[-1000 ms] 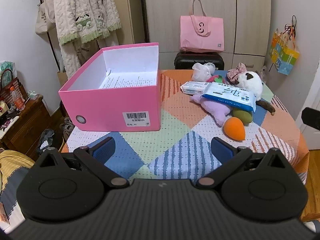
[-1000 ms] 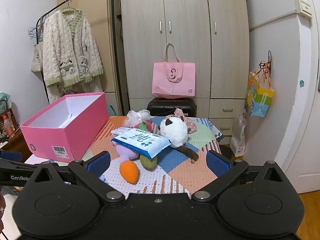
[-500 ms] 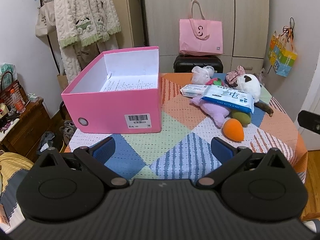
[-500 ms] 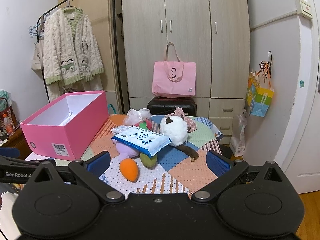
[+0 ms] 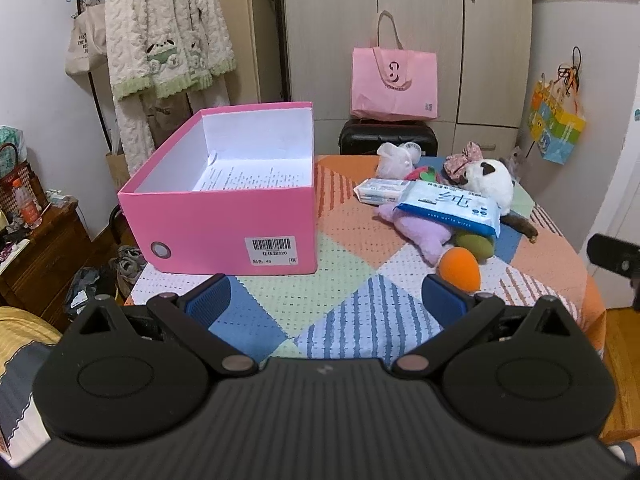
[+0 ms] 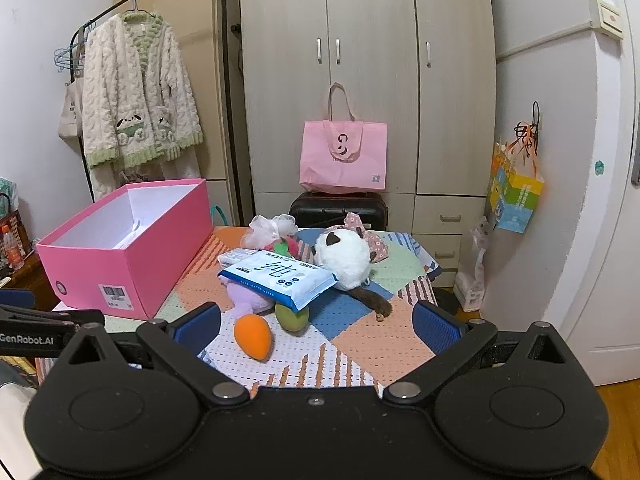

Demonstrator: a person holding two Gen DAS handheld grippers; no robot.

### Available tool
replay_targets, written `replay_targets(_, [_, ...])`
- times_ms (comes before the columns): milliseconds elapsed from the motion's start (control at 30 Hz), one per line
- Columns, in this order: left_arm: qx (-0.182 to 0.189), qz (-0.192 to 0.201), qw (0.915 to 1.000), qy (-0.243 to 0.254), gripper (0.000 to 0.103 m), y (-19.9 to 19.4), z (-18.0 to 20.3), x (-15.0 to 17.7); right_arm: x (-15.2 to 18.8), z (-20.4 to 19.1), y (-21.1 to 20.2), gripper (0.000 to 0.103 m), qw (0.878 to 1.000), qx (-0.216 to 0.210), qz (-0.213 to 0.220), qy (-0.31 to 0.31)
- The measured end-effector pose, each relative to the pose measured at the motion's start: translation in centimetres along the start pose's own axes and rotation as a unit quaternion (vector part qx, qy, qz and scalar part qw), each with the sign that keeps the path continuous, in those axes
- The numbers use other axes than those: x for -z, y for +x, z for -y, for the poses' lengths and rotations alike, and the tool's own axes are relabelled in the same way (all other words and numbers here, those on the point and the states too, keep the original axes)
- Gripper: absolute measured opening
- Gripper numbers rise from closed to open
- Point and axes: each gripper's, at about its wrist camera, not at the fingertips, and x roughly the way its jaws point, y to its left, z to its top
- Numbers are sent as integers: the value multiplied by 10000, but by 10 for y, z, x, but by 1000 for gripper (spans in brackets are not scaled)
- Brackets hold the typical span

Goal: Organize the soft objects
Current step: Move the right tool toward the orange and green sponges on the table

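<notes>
An open pink box (image 5: 224, 224) (image 6: 132, 264) stands on the left of the table, holding only a paper sheet. To its right lies a pile of soft things: an orange toy (image 5: 459, 269) (image 6: 253, 336), a green toy (image 5: 476, 245) (image 6: 294, 317), a purple plush (image 5: 424, 232) (image 6: 246, 298), a blue wipes pack (image 5: 450, 206) (image 6: 280, 276) and a white plush (image 5: 490, 186) (image 6: 344, 260). My left gripper (image 5: 326, 302) is open and empty over the near table edge. My right gripper (image 6: 316, 326) is open and empty, short of the pile.
The table wears a patchwork cloth (image 5: 352, 248). A black suitcase (image 5: 387, 140) with a pink bag (image 5: 394, 84) stands behind it. A wardrobe (image 6: 368, 80) is at the back, a clothes rack with a cardigan (image 6: 138, 92) at the left, a wooden cabinet (image 5: 40, 248) beside the table.
Both grippers have drawn back and risen slightly, so the table and pile look a little farther. Nothing on the table has moved. Both grippers stay open.
</notes>
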Motion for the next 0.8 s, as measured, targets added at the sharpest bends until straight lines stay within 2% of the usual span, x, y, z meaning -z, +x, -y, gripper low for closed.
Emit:
replay_targets(433, [110, 192, 9994, 263, 103, -5, 6, 1, 2, -2, 5, 103, 10000, -1, -77, -39])
replay_targets(800, [75, 363, 9989, 277, 103, -12, 7, 3, 5, 3, 4, 103, 10000, 14, -71, 37])
